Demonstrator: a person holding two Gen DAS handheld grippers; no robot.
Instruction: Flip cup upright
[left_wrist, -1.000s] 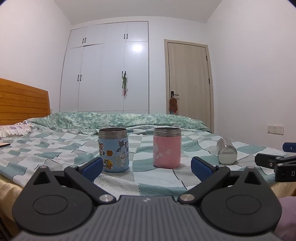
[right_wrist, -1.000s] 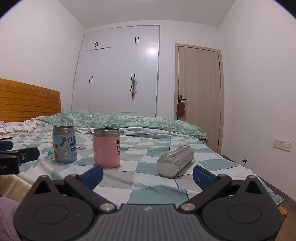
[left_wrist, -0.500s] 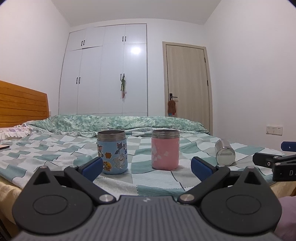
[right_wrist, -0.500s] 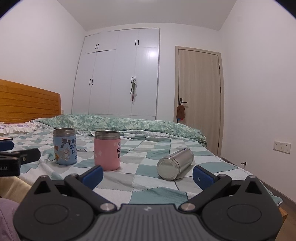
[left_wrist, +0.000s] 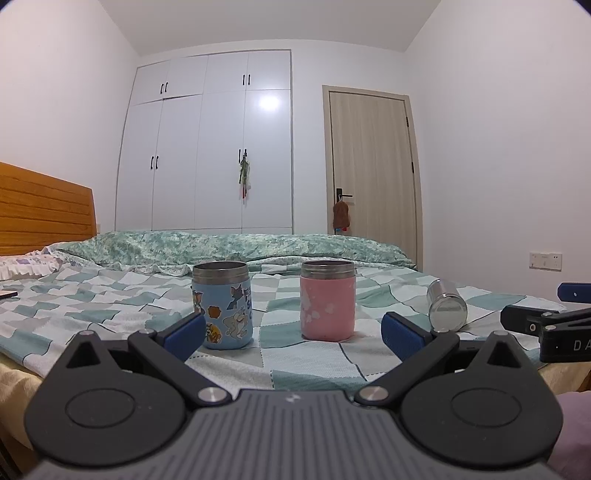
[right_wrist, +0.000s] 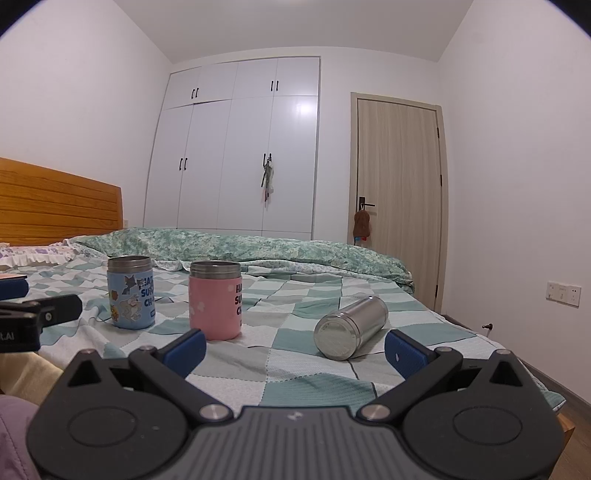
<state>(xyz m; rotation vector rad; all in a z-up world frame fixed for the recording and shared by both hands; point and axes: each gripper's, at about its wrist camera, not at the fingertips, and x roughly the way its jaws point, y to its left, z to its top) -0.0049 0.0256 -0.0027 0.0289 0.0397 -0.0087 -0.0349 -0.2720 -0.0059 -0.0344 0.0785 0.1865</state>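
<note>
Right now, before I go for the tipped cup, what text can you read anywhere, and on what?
"HA.. / SU.. / CH.." on the blue cup, partly turned away.
"HA / SU / CH" on the pink cup, cut off at its edge.
"D A" on the right gripper body, cut by the frame.
".AI" on the left gripper body.
Silver cup, lying on its side: no text.
</note>
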